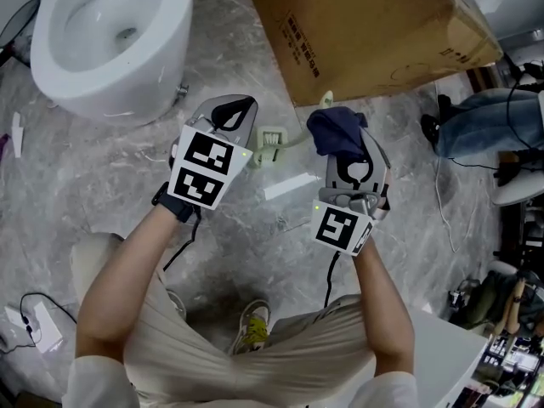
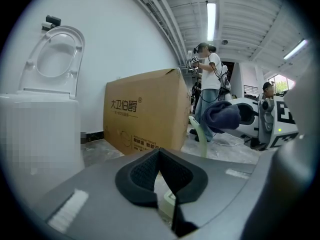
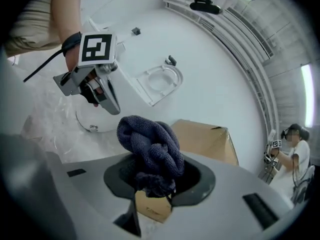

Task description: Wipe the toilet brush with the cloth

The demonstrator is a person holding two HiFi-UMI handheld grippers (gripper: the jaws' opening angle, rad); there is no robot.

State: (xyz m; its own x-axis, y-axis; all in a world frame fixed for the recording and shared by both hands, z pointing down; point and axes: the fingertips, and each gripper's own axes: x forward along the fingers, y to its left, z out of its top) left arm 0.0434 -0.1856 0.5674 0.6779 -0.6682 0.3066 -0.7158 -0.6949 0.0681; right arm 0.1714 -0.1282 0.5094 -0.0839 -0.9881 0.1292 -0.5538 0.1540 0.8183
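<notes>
A pale green toilet brush lies on the marble floor between my two grippers, its thin handle curving up toward the cardboard box. The left gripper view shows that handle just right of the jaws. My left gripper hangs left of the brush; its pads meet at the tip and nothing is clamped between them. To the right of the brush, my right gripper is shut on a bunched dark blue cloth. The cloth bulges out above the jaws, and the left gripper shows beyond it.
A white toilet stands at the far left with its seat up. A large cardboard box stands ahead. A person's jeans-clad leg and cables are at the right. A white strip lies on the floor near the brush.
</notes>
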